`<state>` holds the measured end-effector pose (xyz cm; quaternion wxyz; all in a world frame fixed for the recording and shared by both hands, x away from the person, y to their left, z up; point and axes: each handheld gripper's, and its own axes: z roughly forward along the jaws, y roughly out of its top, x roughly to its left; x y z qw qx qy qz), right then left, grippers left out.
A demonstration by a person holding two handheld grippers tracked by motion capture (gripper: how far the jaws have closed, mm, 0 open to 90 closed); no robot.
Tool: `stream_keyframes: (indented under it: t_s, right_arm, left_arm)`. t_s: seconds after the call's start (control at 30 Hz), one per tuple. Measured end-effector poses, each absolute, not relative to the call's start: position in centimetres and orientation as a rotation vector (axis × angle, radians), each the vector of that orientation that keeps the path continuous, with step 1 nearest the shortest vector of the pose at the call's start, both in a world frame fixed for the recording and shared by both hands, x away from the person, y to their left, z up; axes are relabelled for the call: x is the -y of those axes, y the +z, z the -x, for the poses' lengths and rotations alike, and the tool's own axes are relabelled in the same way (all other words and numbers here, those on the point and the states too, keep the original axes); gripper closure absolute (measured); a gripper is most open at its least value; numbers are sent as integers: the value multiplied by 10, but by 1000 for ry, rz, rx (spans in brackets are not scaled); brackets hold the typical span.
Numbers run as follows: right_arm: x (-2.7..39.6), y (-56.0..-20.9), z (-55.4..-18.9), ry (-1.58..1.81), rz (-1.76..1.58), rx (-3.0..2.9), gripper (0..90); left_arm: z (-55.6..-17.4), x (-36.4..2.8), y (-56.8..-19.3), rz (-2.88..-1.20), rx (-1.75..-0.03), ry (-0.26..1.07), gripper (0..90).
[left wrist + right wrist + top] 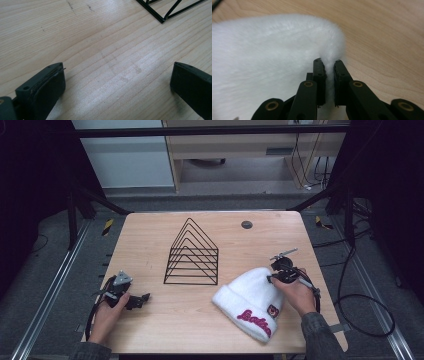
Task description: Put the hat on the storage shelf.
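A fluffy white beanie [252, 297] with pink lettering on its cuff lies on the wooden table [200, 320] at the front right. My right gripper [273, 279] sits at the hat's top right edge, shut on a fold of the white fabric [329, 72] pinched between its pads. The beanie [269, 60] spreads to the left of those jaws in the right gripper view. At the table's front left, my left gripper [145, 297] rests low over bare wood, and its jaws stand wide open with nothing between them [117, 82].
A black wire rack [192, 255] of nested triangles stands mid-table; its corner [162, 17] lies ahead of the left gripper. A small dark round disc [246, 224] sits near the far edge. Cables trail on the floor to the right.
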<state>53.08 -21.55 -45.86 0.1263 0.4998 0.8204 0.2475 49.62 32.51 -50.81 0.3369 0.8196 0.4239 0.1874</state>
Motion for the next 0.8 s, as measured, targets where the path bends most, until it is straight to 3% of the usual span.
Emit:
stream_keyframes:
  t_s: [0.8]
  right_arm:
    - [163, -318, -452, 989, -842, -2201, 840]
  left_arm:
    - [-495, -326, -508, -2136, -1107, 492, 0]
